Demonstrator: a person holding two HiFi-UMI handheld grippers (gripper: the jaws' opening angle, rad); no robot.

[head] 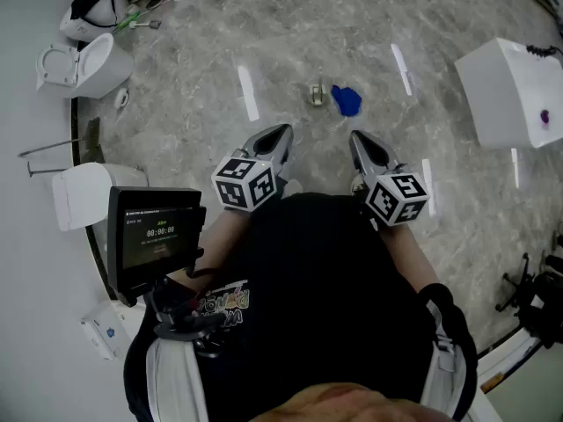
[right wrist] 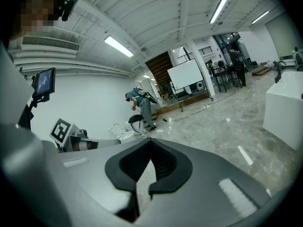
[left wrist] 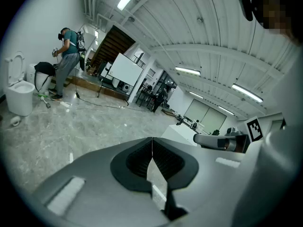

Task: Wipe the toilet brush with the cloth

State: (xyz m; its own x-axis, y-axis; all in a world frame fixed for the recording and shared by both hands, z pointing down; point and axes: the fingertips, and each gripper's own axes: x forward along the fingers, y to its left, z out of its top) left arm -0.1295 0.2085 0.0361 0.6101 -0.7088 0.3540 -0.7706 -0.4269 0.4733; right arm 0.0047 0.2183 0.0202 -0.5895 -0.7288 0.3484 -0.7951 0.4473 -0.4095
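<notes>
A blue cloth (head: 347, 100) lies crumpled on the grey marble floor ahead of me. Just left of it stands a small pale object (head: 315, 94) that looks like the toilet brush in its holder. My left gripper (head: 281, 134) and right gripper (head: 358, 139) are held side by side at waist height, well short of both things. Each is shut with nothing between its jaws. The left gripper view shows its jaws (left wrist: 152, 140) meeting, with the right gripper (left wrist: 220, 142) beside them. In the right gripper view the jaws (right wrist: 150, 144) are likewise closed. Neither gripper view shows the cloth or the brush.
A white toilet (head: 84, 64) stands at the far left, with another white fixture (head: 84, 192) nearer me. A white box (head: 510, 90) sits at the right. A small screen on a mount (head: 154, 236) hangs by my left hip. Another person (left wrist: 66, 56) stands far off.
</notes>
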